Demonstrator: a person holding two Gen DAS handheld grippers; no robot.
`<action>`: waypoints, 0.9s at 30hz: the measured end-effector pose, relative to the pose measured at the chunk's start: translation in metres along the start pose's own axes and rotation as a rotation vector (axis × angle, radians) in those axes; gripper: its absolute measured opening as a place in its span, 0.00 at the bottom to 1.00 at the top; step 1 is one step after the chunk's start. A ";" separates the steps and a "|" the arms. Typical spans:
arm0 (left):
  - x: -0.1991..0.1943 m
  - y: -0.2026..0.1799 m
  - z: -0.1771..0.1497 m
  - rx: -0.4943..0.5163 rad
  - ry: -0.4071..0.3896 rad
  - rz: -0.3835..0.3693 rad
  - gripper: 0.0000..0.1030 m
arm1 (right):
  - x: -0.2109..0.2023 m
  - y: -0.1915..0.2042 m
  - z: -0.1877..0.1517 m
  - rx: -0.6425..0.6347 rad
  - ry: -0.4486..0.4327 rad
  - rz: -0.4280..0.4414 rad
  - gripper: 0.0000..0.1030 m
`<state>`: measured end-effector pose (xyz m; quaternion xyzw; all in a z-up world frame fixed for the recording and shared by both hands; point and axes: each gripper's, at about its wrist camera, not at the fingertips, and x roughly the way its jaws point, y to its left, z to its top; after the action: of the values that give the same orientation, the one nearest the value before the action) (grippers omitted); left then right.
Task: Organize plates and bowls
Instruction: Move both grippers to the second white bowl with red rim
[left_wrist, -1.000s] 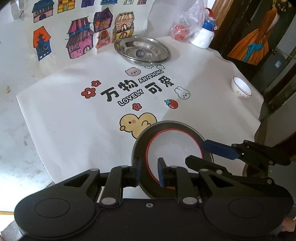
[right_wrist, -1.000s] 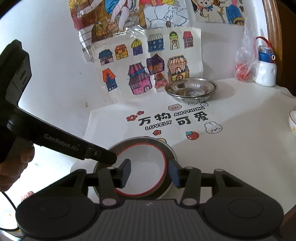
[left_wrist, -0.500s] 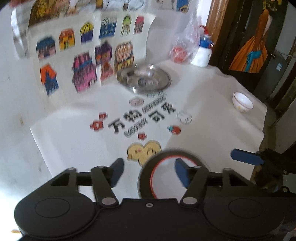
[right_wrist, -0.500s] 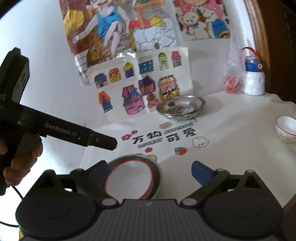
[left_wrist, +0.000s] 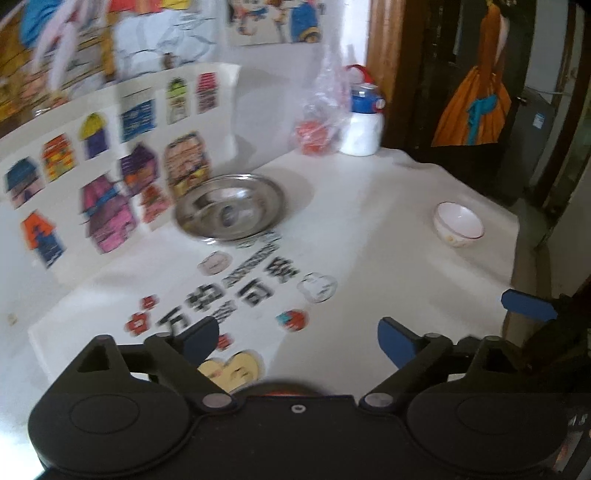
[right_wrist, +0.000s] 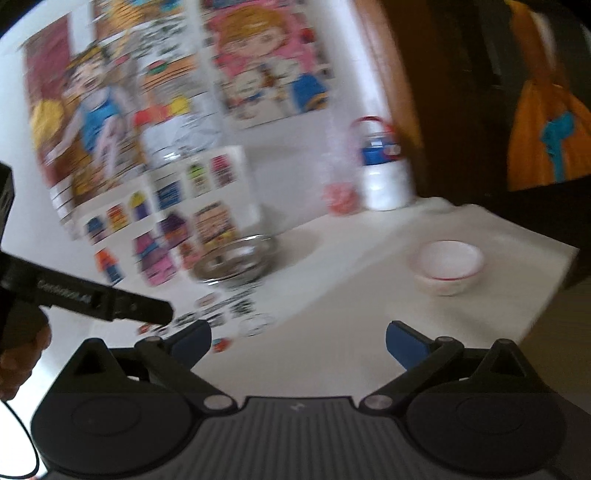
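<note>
A steel plate (left_wrist: 231, 210) sits at the back of the table by the wall; it also shows in the right wrist view (right_wrist: 236, 262). A small white bowl (left_wrist: 458, 223) with a red rim stands near the right edge, also seen in the right wrist view (right_wrist: 447, 266). Only a sliver of the red-rimmed plate (left_wrist: 288, 389) shows below my left gripper (left_wrist: 297, 341), which is open and empty above the mat. My right gripper (right_wrist: 299, 341) is open and empty, raised over the table; one of its fingertips (left_wrist: 528, 304) shows in the left wrist view.
A white mat (left_wrist: 332, 221) with printed cartoons covers the table. A white bottle with a blue cap (left_wrist: 364, 125) and a plastic bag (left_wrist: 321, 122) stand at the back right. Picture sheets lean on the wall. The table's right edge (left_wrist: 515, 258) drops off beside the bowl.
Both grippers opened, let go of the red-rimmed plate and lifted up and back. The plate has dropped almost out of both views. The right view swung toward the white bowl.
</note>
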<state>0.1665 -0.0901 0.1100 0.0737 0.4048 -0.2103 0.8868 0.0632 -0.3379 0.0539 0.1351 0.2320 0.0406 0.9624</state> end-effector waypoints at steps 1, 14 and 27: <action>0.005 -0.007 0.003 0.007 0.006 -0.002 0.93 | -0.001 -0.010 0.000 0.015 -0.005 -0.010 1.00; 0.096 -0.105 0.065 0.059 0.031 -0.049 0.99 | 0.011 -0.137 0.006 0.198 -0.164 -0.318 1.00; 0.212 -0.147 0.114 0.016 0.082 -0.031 0.99 | 0.091 -0.167 0.014 0.103 -0.114 -0.313 0.97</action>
<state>0.3046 -0.3230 0.0323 0.0830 0.4402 -0.2240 0.8656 0.1537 -0.4885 -0.0202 0.1485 0.1969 -0.1294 0.9604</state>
